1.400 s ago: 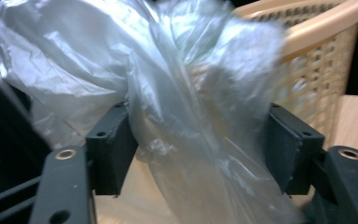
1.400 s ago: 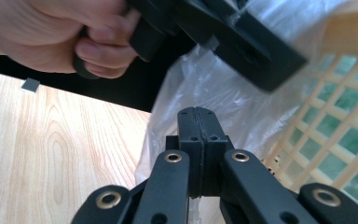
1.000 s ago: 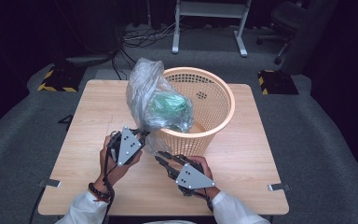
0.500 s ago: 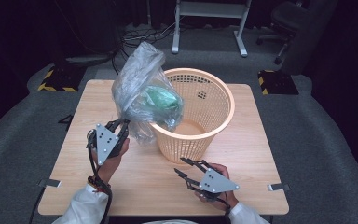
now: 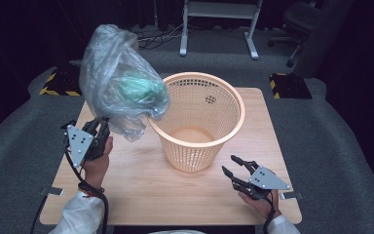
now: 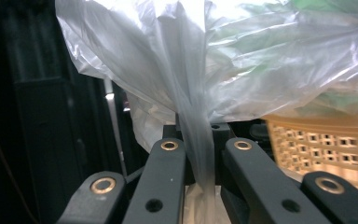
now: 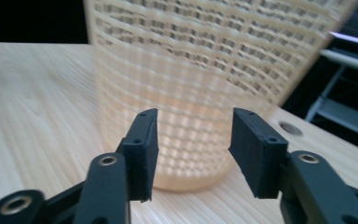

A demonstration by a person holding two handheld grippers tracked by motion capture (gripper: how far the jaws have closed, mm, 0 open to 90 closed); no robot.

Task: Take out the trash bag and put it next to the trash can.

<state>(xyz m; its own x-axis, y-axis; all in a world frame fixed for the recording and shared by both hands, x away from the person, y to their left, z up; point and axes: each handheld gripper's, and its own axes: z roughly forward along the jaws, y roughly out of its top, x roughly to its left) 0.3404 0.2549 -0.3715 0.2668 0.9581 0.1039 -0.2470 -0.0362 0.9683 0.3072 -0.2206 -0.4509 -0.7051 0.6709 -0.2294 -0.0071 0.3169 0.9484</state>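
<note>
- My left gripper (image 5: 99, 130): jaws clamped tight on a twisted neck of the clear, crinkled plastic bag (image 5: 119, 95); in the left gripper view the gathered film (image 6: 196, 135) runs down between the two black jaws and is pinched there.
- Bag relative to my left jaws: the bulk billows above and beyond them, lifted off the table, with something green inside it; its far side leans against the near-left rim of the peach-coloured plastic lattice basket (image 5: 197, 122).
- My right gripper (image 5: 237, 168): jaws apart and just been opening, with nothing between the pads (image 7: 144, 140); it sits low over the table at the near right.
- Basket relative to my right jaws: it stands upright ahead of them, apart from the tips, its mesh wall (image 7: 214, 70) seen through the gap.
- Light wooden table (image 5: 141, 190): carries the basket at its middle; both my hands reach in from its near edge.
</note>
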